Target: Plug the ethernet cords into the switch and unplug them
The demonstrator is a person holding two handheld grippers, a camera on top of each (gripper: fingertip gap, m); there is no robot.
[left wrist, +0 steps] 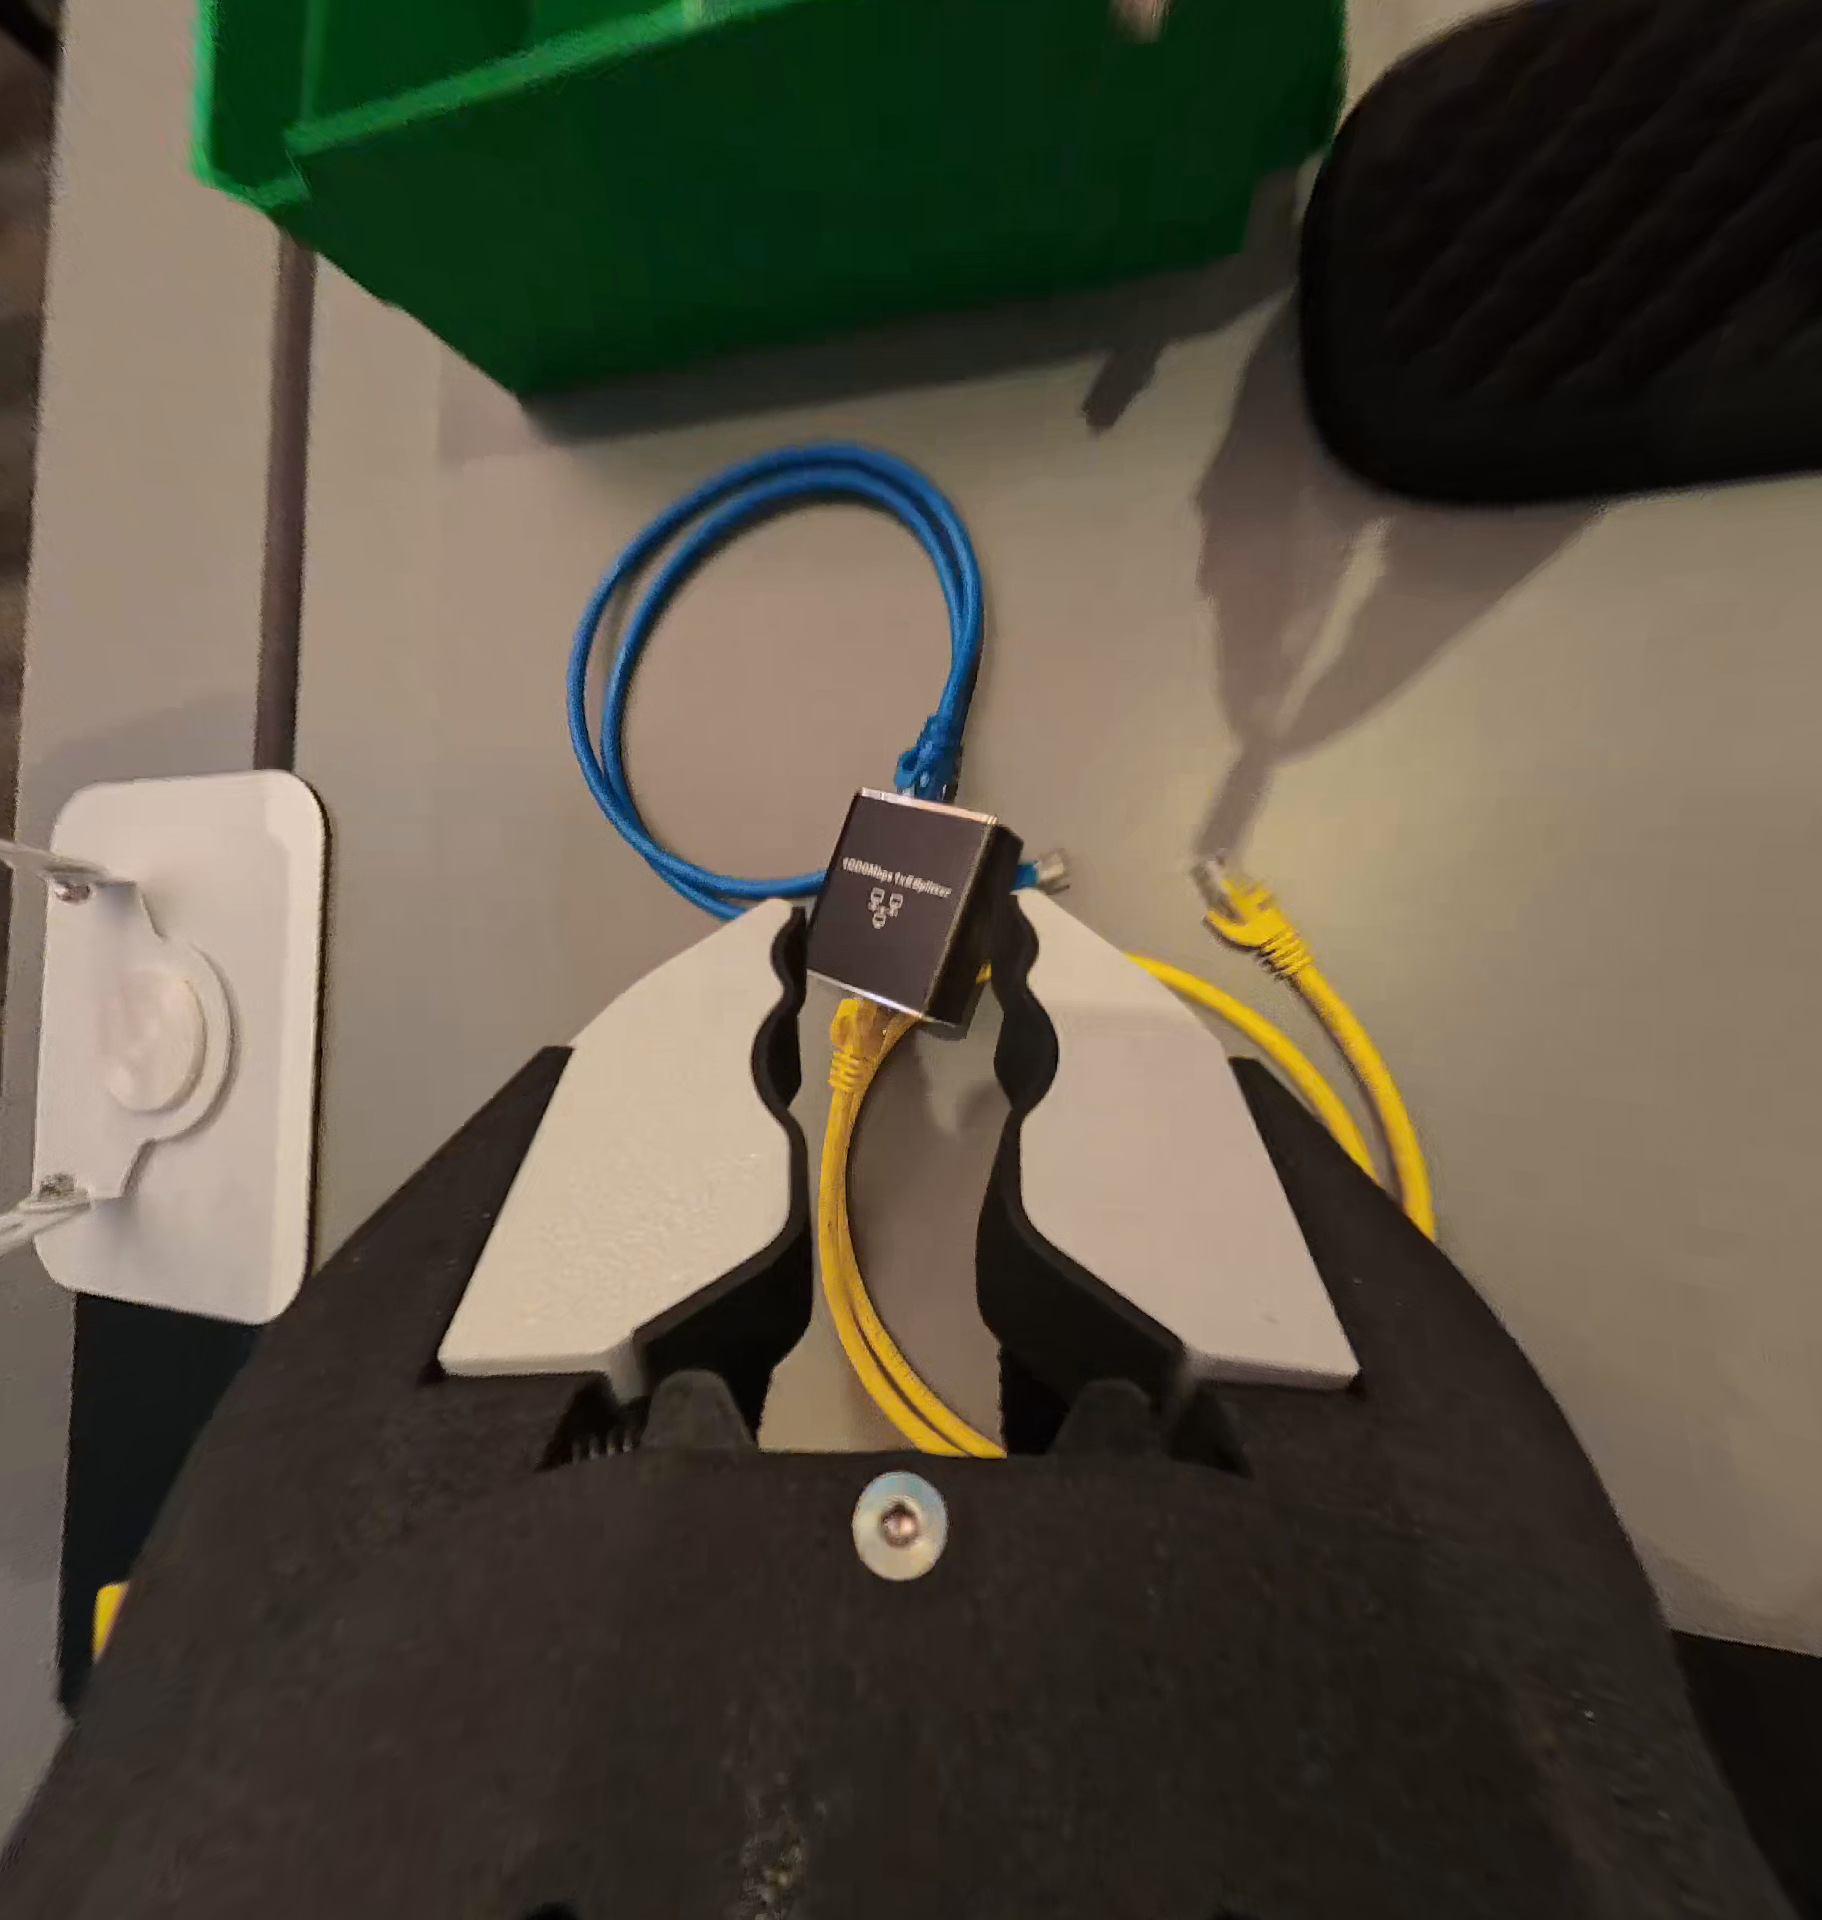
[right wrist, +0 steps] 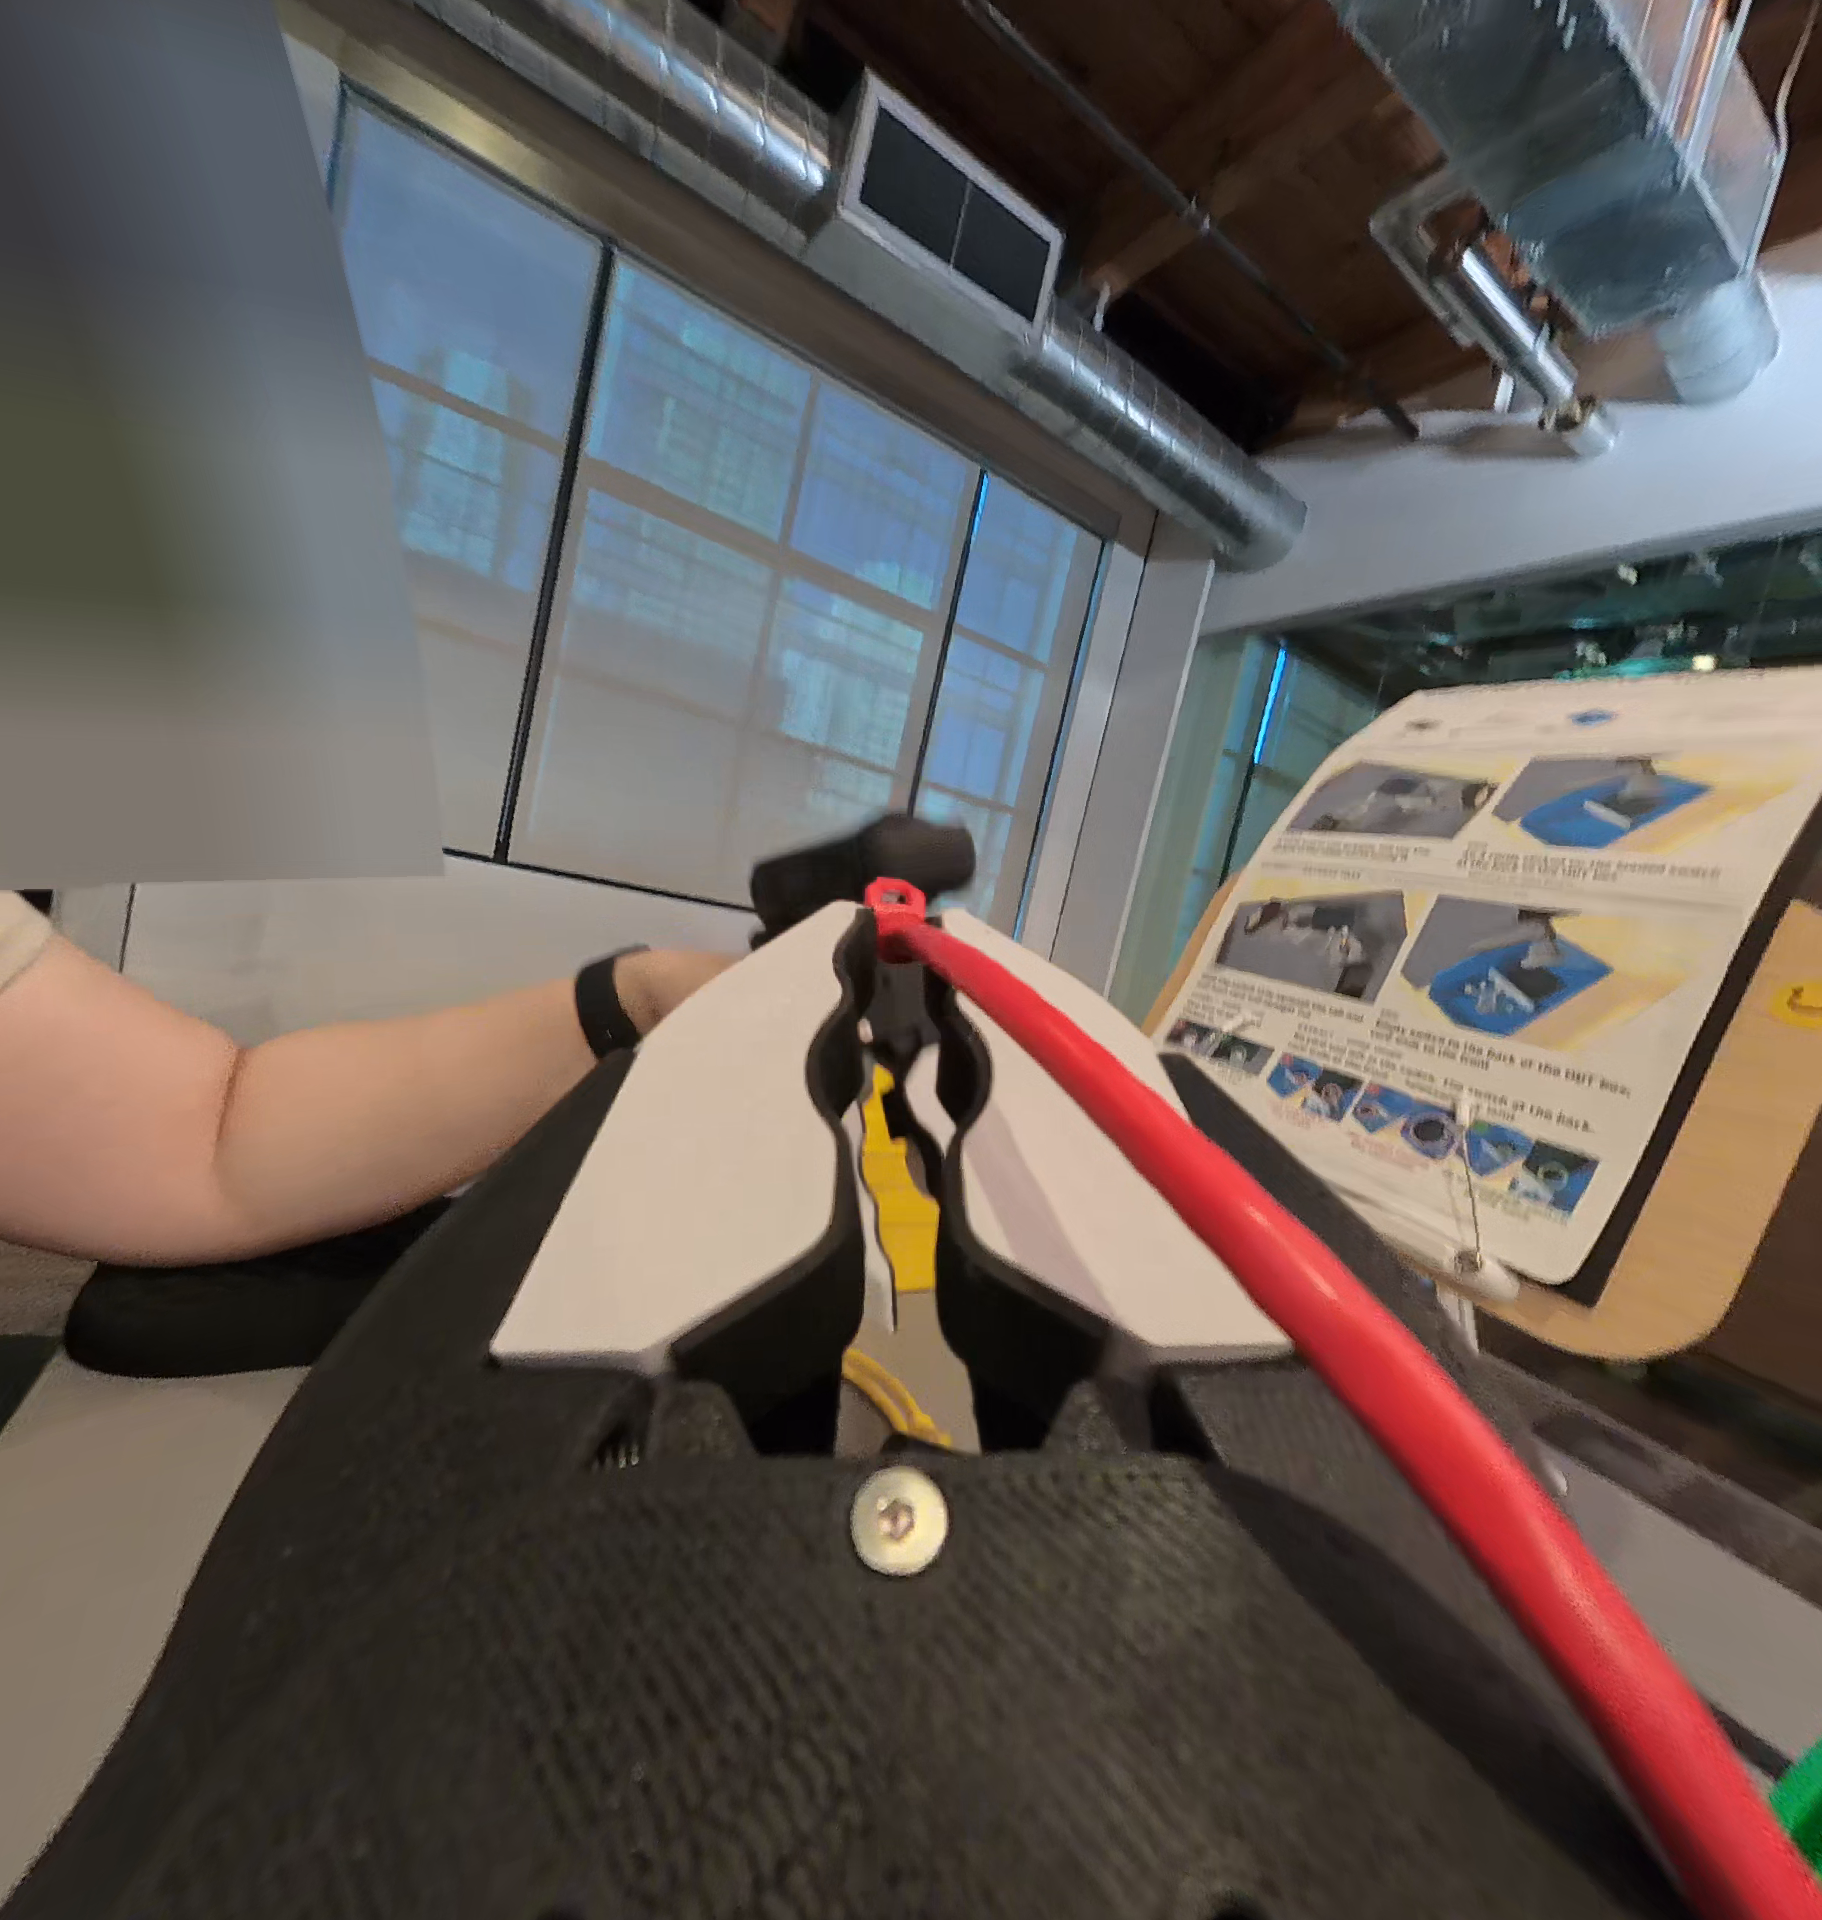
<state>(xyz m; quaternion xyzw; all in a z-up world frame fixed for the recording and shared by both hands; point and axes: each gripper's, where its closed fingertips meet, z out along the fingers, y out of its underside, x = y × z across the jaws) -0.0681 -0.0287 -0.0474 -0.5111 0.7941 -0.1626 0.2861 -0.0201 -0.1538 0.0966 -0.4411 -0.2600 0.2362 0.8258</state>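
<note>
We see the left gripper (left wrist: 902, 940) spread wide around the switch (left wrist: 907, 914), a small black box lying tilted on the grey counter (left wrist: 1509, 1039). Its left pad (left wrist: 787, 966) sits at the box's edge; on the right we cannot tell touch from gap, so we log no firm hold.

A yellow cord (left wrist: 845, 1195) is plugged into the near face of the switch and runs back between the fingers. Its other plug (left wrist: 1234, 899) lies free to the right, apart from the box. A blue cord (left wrist: 761, 665) is plugged into the far face and loops on open counter beyond; its loose end (left wrist: 1050, 868) peeks out just right of the switch.

Edges: a green bin (left wrist: 782, 187) closes off the far side, a dark ribbed object (left wrist: 1613, 270) the far right, a white bracket (left wrist: 180, 1039) sits at the left counter edge (the floor drops away beyond it). Open room lies right of the yellow plug.

The right gripper (right wrist: 899, 935) is raised, nearly closed, pinching the plug end of a red cord (right wrist: 1250, 1226) at its tips. A forearm (right wrist: 263, 1101) crosses left; an instruction board (right wrist: 1509, 987) stands right.
</note>
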